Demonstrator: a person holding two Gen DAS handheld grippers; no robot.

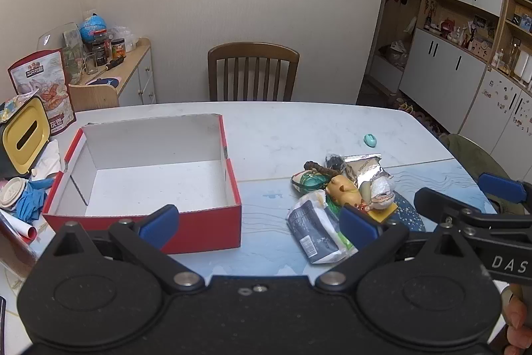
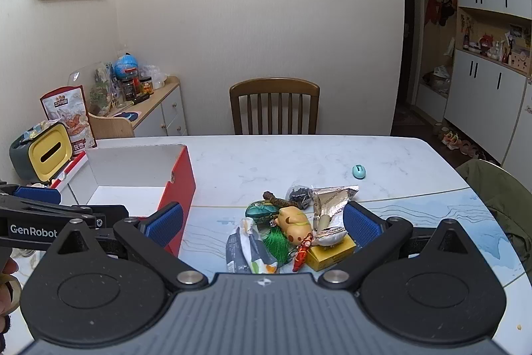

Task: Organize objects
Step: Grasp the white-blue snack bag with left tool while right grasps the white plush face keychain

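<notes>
Honestly, nothing is sorted yet, as far as I can judge — the red box (image 1: 146, 175) sits on the table (image 1: 299, 128) with its white inside bare, and everything meant for it lies in one heap to its right. That pile (image 2: 292, 228) holds a grey-and-white packet (image 2: 247, 250), a yellow pig figure (image 2: 294, 223), a green tassel (image 2: 277, 243), a small yellow box (image 2: 331, 252), a crumpled foil wrapper (image 2: 332, 198) and a dark bag behind them, all touching or overlapping. A little teal thing (image 2: 359, 172) lies apart, further back on the marble. So the whole job is left, I'd say.

My left gripper (image 1: 259, 223) hangs spread wide, nothing between its blue pads, with the box's near wall just ahead of its left pad. My right gripper (image 2: 262, 223) is equally wide apart and empty — the pile sits framed between its fingers, but I can't tell whether a pad touches anything.
</notes>
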